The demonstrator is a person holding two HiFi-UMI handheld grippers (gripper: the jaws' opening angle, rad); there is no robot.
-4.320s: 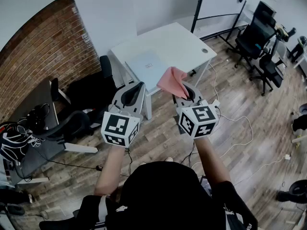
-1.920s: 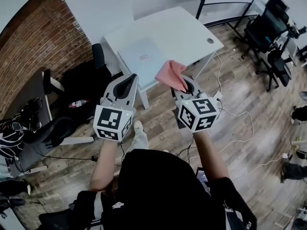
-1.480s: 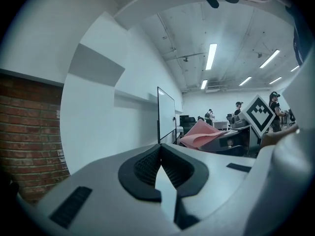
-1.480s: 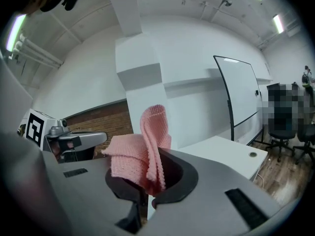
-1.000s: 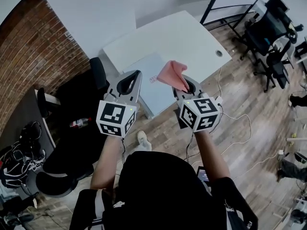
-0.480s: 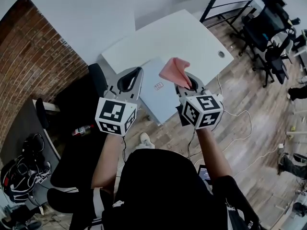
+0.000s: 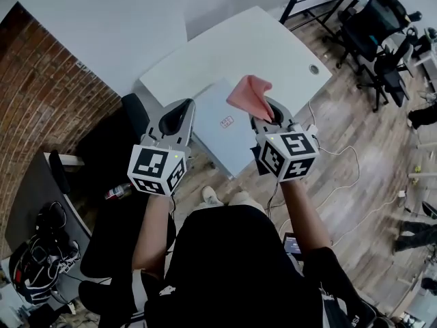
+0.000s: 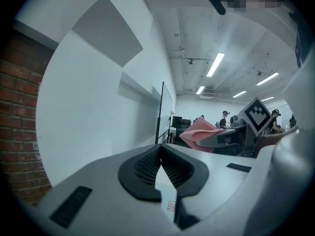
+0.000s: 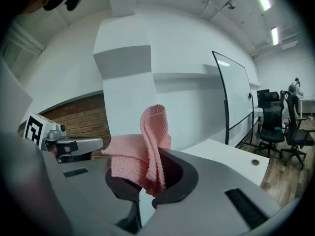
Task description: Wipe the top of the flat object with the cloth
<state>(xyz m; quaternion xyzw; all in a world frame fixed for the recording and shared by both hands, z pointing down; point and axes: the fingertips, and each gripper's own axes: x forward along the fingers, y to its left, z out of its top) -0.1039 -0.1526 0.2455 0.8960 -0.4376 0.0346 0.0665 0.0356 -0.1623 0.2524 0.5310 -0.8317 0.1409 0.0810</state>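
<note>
The left tongs (image 8: pixel 160 152) are together, right tongs (image 7: pixel 267 108) clamp one cloth (image 7: pixel 249 94), seemingly over one flat object (image 7: pixel 217 130).

We cannot read the label (image 7: pixel 227 121) on the flat object (image 7: pixel 218 145); its print is too small. The right gripper (image 7: pixel 265 109) hides part of that object's right side, and the cloth (image 7: pixel 248 94) disappears at its lower end between the jaws. In the left gripper view, the distant people (image 8: pixel 224 116) are too small to make out.
</note>
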